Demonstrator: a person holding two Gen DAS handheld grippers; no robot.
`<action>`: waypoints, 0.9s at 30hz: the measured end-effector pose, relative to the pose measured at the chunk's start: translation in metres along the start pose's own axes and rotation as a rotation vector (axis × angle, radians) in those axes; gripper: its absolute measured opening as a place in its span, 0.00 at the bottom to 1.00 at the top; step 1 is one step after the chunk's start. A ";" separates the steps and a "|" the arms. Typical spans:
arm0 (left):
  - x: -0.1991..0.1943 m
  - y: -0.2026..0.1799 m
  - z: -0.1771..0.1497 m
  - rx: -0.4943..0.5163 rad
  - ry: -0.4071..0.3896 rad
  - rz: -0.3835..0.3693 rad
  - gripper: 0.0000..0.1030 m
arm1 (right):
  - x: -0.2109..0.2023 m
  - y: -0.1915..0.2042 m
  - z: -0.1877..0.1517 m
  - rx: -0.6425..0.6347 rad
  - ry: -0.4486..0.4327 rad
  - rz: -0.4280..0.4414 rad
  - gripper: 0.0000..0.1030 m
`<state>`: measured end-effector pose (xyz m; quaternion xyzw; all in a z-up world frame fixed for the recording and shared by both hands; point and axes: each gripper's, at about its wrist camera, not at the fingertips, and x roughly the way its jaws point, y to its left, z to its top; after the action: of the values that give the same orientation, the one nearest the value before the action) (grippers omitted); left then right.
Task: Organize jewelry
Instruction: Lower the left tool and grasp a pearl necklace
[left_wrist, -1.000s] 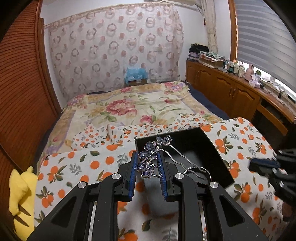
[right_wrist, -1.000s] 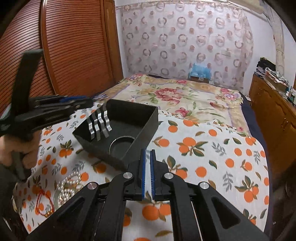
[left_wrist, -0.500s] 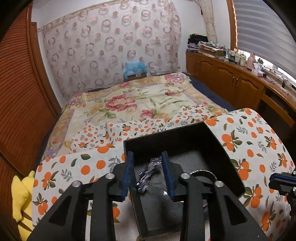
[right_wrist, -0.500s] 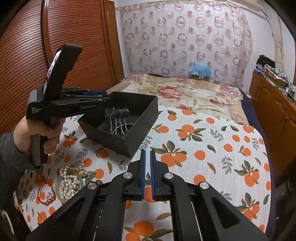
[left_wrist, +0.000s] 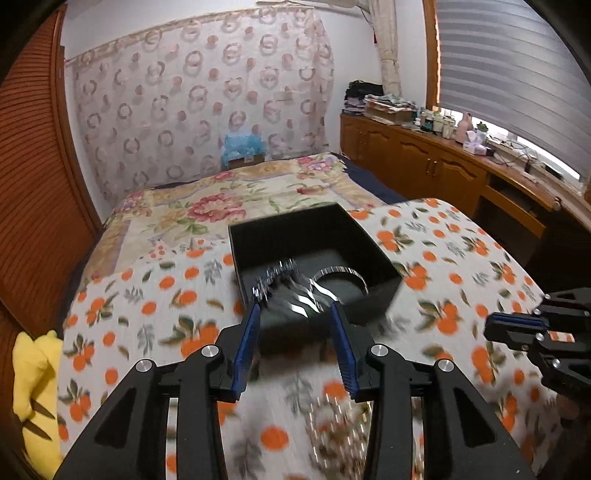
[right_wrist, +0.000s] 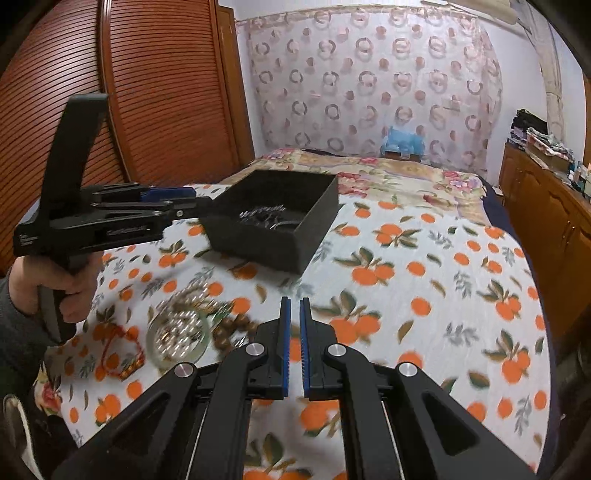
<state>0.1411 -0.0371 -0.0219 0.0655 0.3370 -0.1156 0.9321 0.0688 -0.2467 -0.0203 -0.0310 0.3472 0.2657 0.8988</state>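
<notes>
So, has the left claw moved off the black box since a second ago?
Yes. The left claw has drawn back from over the black box to its near-left corner, leaving the hair comb inside.

A bed (left_wrist: 258, 199) with a floral quilt stands against a white wall hung with a pale ring-patterned curtain (left_wrist: 199, 107). Slatted reddish-brown wooden wardrobe doors (right_wrist: 147, 92) run along one side; opposite, low wooden cabinets (left_wrist: 424, 162) sit under a window with grey striped blinds (left_wrist: 509, 66).

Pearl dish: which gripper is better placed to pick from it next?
Left, probably. In the right wrist view, the left gripper sits on the pearl dish side with jaws opening and empty; the right gripper is shut.
</notes>
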 end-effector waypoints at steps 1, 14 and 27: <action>-0.004 -0.001 -0.006 0.002 0.001 0.000 0.36 | -0.002 0.004 -0.005 0.001 0.004 0.001 0.06; -0.036 0.004 -0.072 -0.068 0.065 -0.050 0.37 | -0.025 0.028 -0.054 0.032 0.019 -0.018 0.26; -0.015 0.002 -0.083 -0.135 0.159 -0.110 0.42 | -0.020 0.042 -0.074 0.026 0.052 0.005 0.27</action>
<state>0.0800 -0.0156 -0.0760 -0.0068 0.4198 -0.1380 0.8970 -0.0102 -0.2378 -0.0581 -0.0254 0.3740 0.2627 0.8891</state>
